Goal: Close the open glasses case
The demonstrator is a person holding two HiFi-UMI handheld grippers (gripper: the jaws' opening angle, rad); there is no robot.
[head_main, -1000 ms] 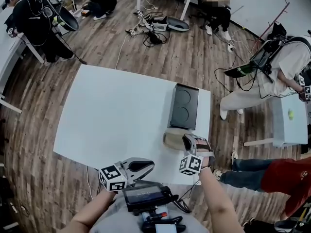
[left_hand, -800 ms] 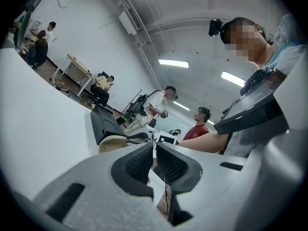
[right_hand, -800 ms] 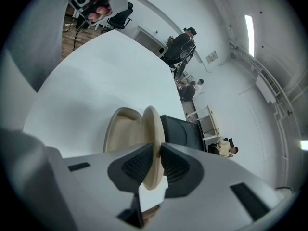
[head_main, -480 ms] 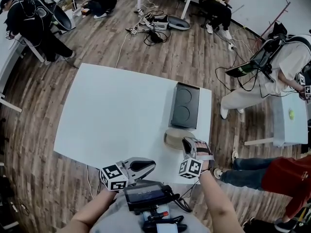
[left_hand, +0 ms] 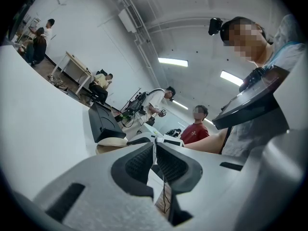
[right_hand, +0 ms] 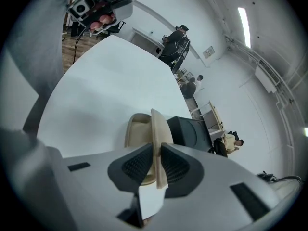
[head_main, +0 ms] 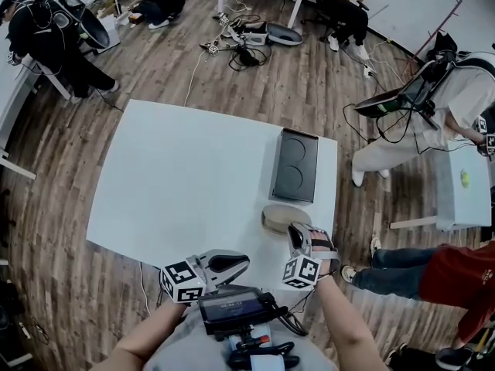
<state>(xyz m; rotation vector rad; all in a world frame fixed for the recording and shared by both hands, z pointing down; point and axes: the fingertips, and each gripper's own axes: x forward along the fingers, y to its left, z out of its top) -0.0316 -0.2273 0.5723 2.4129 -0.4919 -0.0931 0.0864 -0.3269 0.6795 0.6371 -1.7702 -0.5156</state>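
A beige glasses case (head_main: 280, 218) lies open near the table's front right edge. In the right gripper view its lid (right_hand: 156, 125) stands upright on edge, with the tray-like base (right_hand: 137, 129) to its left. My right gripper (head_main: 297, 233) (right_hand: 156, 153) is shut on the lid's near rim, one pad on each face. Over the table's front edge, well to the left of the case, my left gripper (head_main: 243, 263) (left_hand: 155, 150) is held shut with nothing between its pads. From the left gripper view the case (left_hand: 109, 147) shows low and far off.
A flat black box (head_main: 295, 165) (right_hand: 190, 131) with two round hollows lies just beyond the case on the white table (head_main: 186, 176). Several people stand or sit round the room, one in red trousers (head_main: 452, 273) close to the table's right. Cables lie on the wooden floor.
My right gripper has shifted slightly toward me while it keeps its hold on the lid. The left gripper has stayed where it was.
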